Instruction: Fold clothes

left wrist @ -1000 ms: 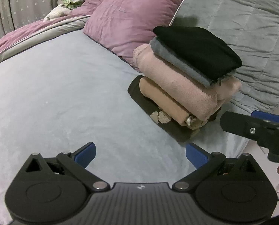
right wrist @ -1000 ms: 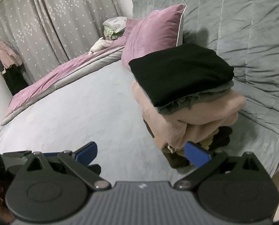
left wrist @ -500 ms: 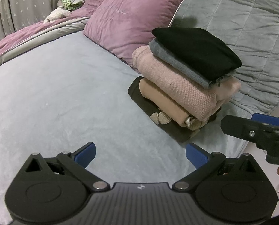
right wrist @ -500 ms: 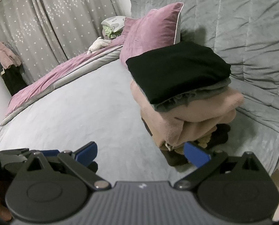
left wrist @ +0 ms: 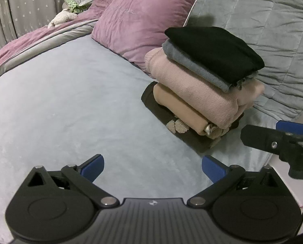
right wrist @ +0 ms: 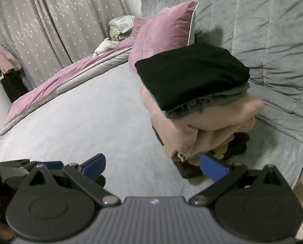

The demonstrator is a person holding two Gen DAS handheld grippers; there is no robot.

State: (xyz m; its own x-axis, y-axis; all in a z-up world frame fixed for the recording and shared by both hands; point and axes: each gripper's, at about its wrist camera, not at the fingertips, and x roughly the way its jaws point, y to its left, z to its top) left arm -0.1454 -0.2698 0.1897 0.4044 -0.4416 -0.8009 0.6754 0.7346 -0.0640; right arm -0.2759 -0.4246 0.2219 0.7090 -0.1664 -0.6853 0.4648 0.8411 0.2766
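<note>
A stack of folded clothes [left wrist: 204,85] sits on the grey bed: a black garment [left wrist: 214,48] on top, a grey one under it, then a thick pink sweater [left wrist: 194,91], a tan piece and a dark brown one at the bottom. The right wrist view shows the same stack [right wrist: 194,105] close ahead. My left gripper [left wrist: 152,167] hovers open over bare bedding, left of and nearer than the stack, holding nothing. My right gripper [right wrist: 152,165] is open and empty too, its right fingertip by the stack's lower corner. In the left wrist view the right gripper's finger [left wrist: 273,140] shows at the right edge.
A purple pillow [left wrist: 141,24] leans on the quilted grey headboard [left wrist: 263,10] behind the stack. A purple duvet [right wrist: 56,85] and a soft toy [right wrist: 104,46] lie at the far side by starred curtains. Clothes hang at the far left [right wrist: 5,71]. The bed's edge drops off at the right.
Both grippers drifted slightly; the stack sits a little farther left in the right wrist view. Both stay open and empty.
</note>
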